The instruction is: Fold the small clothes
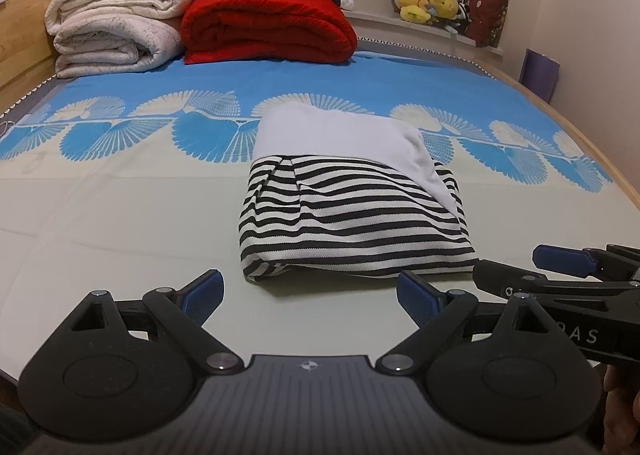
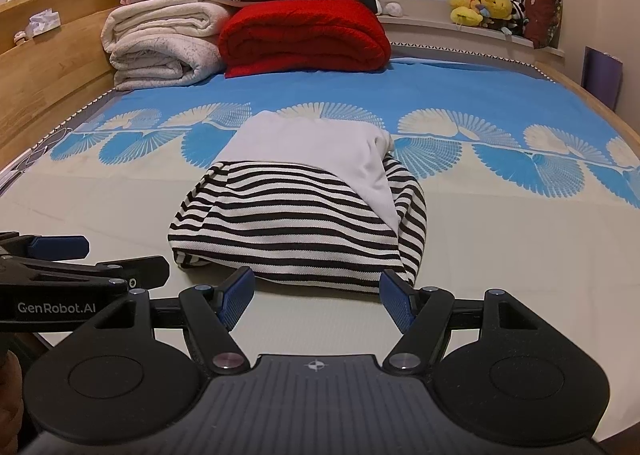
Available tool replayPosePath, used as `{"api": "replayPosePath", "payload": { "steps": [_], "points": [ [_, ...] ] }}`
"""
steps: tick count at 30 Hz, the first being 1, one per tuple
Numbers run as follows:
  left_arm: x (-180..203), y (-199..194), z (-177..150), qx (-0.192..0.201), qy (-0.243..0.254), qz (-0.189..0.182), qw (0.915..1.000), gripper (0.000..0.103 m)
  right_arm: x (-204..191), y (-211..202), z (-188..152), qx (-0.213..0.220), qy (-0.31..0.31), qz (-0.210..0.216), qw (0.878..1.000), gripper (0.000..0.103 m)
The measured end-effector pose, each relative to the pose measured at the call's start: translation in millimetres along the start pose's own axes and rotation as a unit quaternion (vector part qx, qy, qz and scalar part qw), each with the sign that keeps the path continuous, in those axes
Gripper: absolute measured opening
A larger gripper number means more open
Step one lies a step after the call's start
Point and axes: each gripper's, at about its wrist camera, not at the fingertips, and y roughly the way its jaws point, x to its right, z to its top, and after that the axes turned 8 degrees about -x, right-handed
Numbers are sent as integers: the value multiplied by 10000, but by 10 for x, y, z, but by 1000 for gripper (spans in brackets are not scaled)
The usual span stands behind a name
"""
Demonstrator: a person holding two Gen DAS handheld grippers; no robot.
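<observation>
The striped garment (image 2: 296, 223), already folded into a compact bundle with a white panel across its far half, is lying on the bed (image 2: 500, 255) just ahead of both grippers. Its long axis is running side to side across the view. The right gripper (image 2: 316, 301) is sitting nearer, jaws spread and empty, almost framing the near edge. The left gripper (image 1: 310, 301), also spread and holding nothing, is hovering slightly to the bundle's left.

"GenRobot.AI" on left tool (image 2: 60, 251)
</observation>
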Motion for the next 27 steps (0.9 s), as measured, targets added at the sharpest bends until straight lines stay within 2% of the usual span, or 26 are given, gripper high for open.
{"api": "replayPosePath", "payload": {
  "steps": [27],
  "points": [
    [-20, -2, 5, -4, -4, -14, 10000, 96, -3, 1, 10, 1, -2, 6, 10000, 71]
  ]
}}
